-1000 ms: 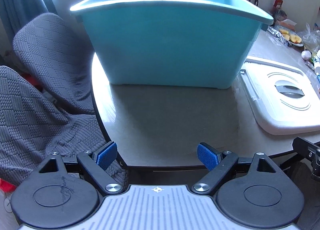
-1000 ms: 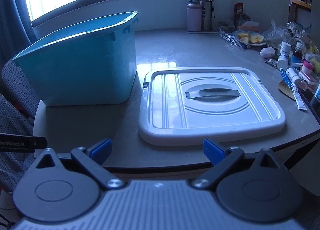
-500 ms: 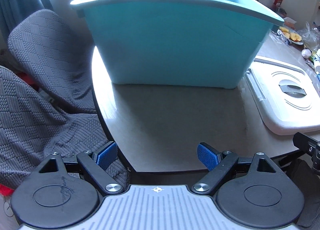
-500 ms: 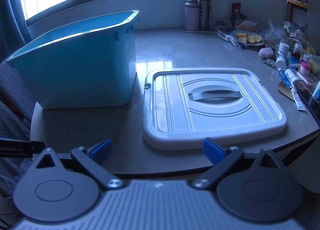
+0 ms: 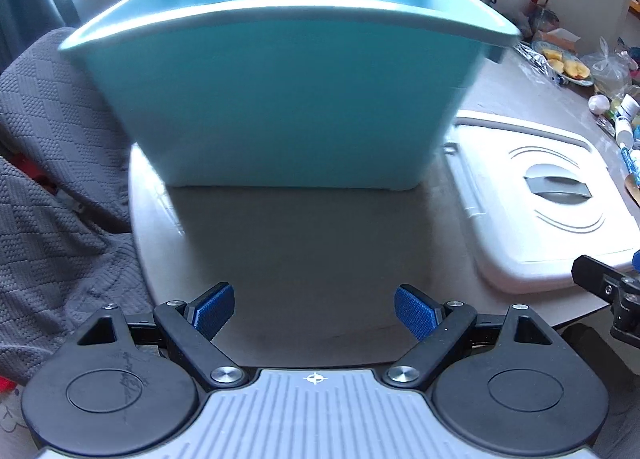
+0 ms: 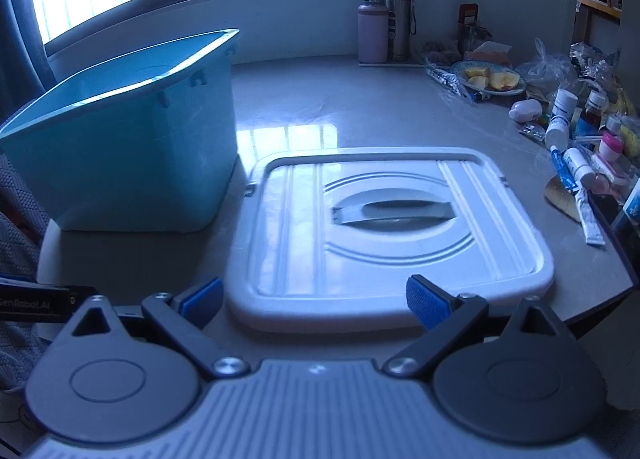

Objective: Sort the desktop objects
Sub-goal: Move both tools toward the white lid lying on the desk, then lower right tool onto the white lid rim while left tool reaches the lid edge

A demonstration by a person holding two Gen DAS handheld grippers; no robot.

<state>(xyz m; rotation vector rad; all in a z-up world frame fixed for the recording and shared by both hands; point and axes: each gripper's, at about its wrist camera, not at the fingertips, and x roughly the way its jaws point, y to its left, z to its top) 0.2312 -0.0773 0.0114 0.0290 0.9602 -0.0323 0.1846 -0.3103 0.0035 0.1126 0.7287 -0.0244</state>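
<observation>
We see a grey glossy surface [image 6: 360,115] with a rounded near edge; the teal bin [image 6: 132,147] sits on its left part and the white lid [image 6: 384,227] lies flat just right of it, handle up. Far side: two bottles [image 6: 386,23] upright near the wall and a plate of fruit slices [image 6: 490,80]. Along the right edge we count a cluster of small bottles and tubes [image 6: 576,155], lying and standing close together, plus plastic bags [image 6: 556,67] behind them.
</observation>
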